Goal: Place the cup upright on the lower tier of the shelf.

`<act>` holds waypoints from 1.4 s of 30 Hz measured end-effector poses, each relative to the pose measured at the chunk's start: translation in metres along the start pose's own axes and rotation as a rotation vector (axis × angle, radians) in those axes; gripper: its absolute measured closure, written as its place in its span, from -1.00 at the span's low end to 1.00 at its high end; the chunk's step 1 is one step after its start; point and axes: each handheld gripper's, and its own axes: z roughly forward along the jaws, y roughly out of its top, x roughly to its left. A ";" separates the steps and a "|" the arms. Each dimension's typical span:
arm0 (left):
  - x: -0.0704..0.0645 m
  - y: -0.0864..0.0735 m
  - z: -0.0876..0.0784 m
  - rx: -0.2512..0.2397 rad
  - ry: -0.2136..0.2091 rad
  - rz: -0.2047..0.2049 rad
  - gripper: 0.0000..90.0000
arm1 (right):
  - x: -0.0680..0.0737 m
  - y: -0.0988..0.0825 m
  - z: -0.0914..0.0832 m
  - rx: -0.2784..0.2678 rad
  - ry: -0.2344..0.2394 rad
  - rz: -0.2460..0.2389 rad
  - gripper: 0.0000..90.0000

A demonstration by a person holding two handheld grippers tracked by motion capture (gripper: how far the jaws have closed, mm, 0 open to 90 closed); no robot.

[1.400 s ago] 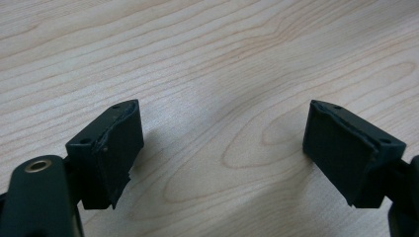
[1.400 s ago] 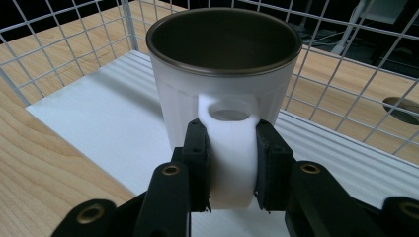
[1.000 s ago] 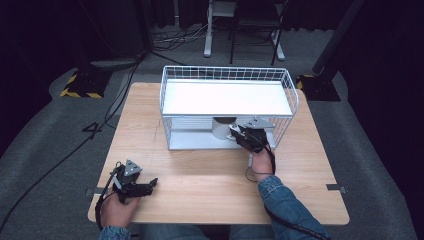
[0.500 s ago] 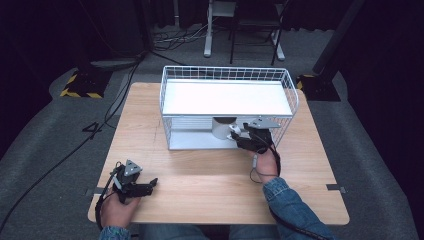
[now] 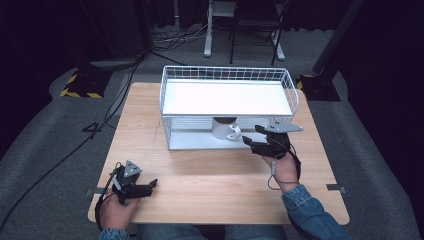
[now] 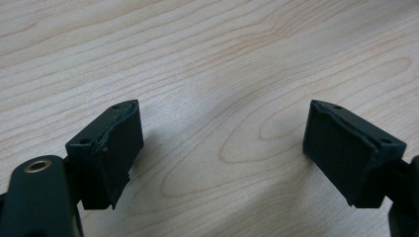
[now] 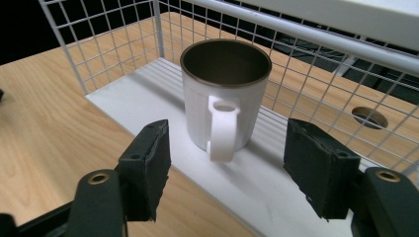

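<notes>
Two grippers in our hands over a pale wood table on grey carpet, dark room behind, black cables on the floor at left. Left gripper rests low near the front-left corner, jaws spread over bare grain. Right gripper sits just outside the rack, jaws spread, touching nothing. White mug stands upright on the rack's lower white shelf, under the top shelf, handle facing our right gripper
</notes>
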 end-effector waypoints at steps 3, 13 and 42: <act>0.000 0.000 0.000 0.000 0.000 0.000 -0.64 | -0.003 -0.002 -0.013 0.004 0.010 0.001 -0.25; 0.000 0.002 0.002 -0.005 -0.001 -0.003 -0.65 | -0.014 -0.015 -0.054 0.045 0.033 0.018 -0.46; 0.002 0.004 0.004 -0.002 0.004 -0.002 -0.65 | -0.090 -0.101 -0.088 0.220 -0.122 0.162 -0.76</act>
